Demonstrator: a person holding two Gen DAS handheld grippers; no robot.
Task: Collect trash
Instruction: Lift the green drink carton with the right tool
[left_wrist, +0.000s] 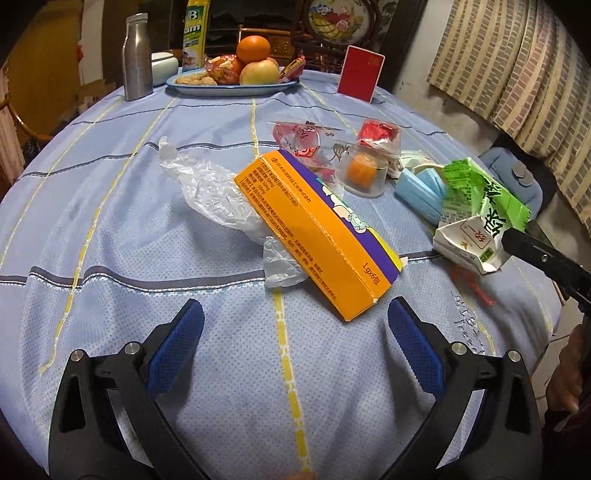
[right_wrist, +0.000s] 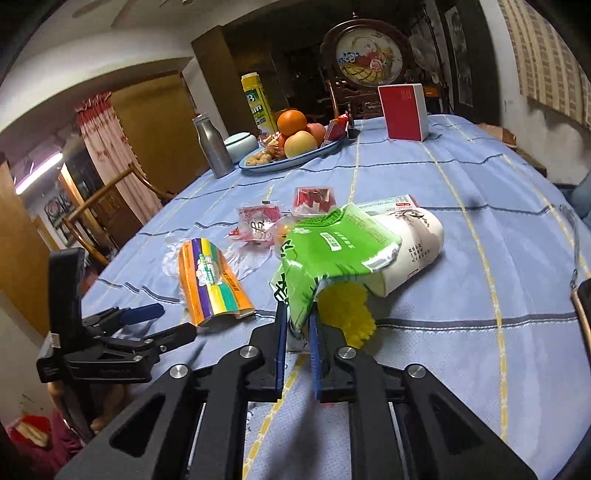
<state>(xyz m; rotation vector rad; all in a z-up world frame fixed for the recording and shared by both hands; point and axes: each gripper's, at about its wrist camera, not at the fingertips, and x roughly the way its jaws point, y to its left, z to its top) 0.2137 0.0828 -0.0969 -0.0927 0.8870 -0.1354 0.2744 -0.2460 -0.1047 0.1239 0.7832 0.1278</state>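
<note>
Firmly right gripper (right_wrist: 297, 325) pinches green carton (right_wrist: 332, 251).

We see a crumpled green-and-white carton (right_wrist: 332, 254) lifted at one corner, and an orange-and-purple box (left_wrist: 317, 236) lying flat over clear plastic wrap (left_wrist: 210, 192).

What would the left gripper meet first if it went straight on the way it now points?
Probably the orange box: the open left gripper points at its near end, just ahead of the fingers. Depth is unclear.
</note>
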